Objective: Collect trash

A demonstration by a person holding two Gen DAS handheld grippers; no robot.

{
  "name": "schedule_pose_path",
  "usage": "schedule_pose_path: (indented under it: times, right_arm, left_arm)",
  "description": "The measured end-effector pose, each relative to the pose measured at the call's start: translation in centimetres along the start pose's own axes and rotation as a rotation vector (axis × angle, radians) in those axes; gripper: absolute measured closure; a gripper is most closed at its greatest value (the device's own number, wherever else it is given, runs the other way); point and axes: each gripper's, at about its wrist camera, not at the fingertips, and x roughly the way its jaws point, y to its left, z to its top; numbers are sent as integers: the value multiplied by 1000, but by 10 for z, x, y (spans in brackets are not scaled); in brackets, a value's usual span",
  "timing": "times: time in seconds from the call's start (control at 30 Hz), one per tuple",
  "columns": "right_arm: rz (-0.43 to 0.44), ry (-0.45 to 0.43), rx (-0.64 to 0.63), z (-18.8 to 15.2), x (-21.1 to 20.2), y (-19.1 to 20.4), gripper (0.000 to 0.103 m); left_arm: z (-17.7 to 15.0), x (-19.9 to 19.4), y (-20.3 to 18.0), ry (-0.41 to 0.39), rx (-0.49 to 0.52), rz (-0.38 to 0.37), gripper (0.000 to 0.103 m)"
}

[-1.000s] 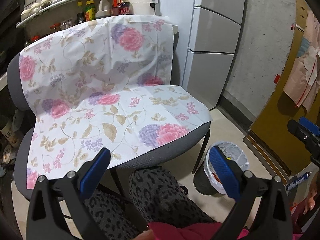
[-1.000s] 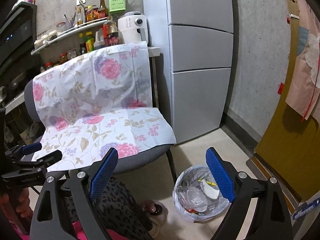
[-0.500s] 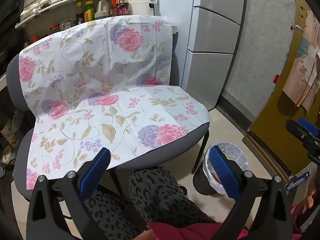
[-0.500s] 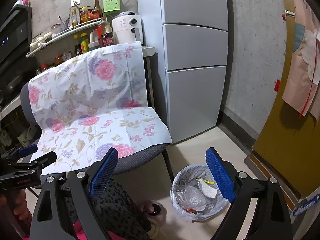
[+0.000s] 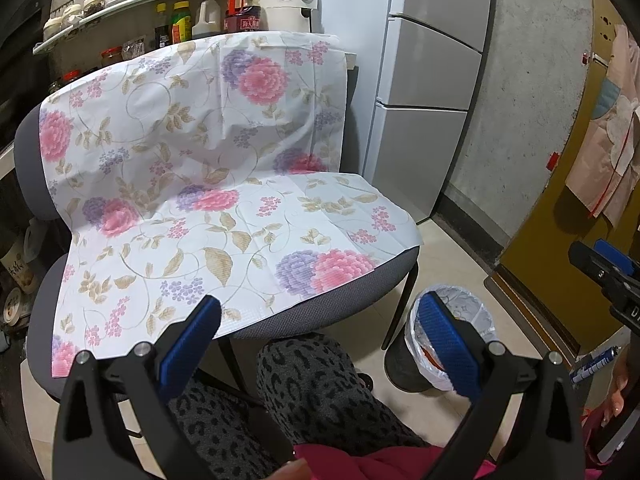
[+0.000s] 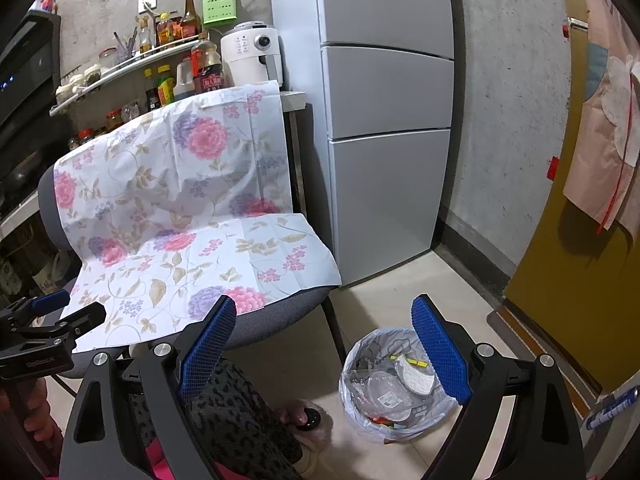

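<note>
Over the last second your view has only drifted slightly, so with your left gripper [image 5: 316, 344] and right gripper [image 6: 324, 352] both gaping empty, the trash [image 6: 394, 384] lying in the bin [image 6: 362, 364] beside the chair [image 6: 276, 316] suggests collecting is done.
</note>
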Motion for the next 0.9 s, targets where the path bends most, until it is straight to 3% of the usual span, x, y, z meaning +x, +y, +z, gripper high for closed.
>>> schedule_pose_path:
  times: [0.9]
  right_arm:
    - [-5, 9, 7, 1, 4, -3, 14]
  left_arm:
    - [0, -2, 4, -3, 3, 0, 7]
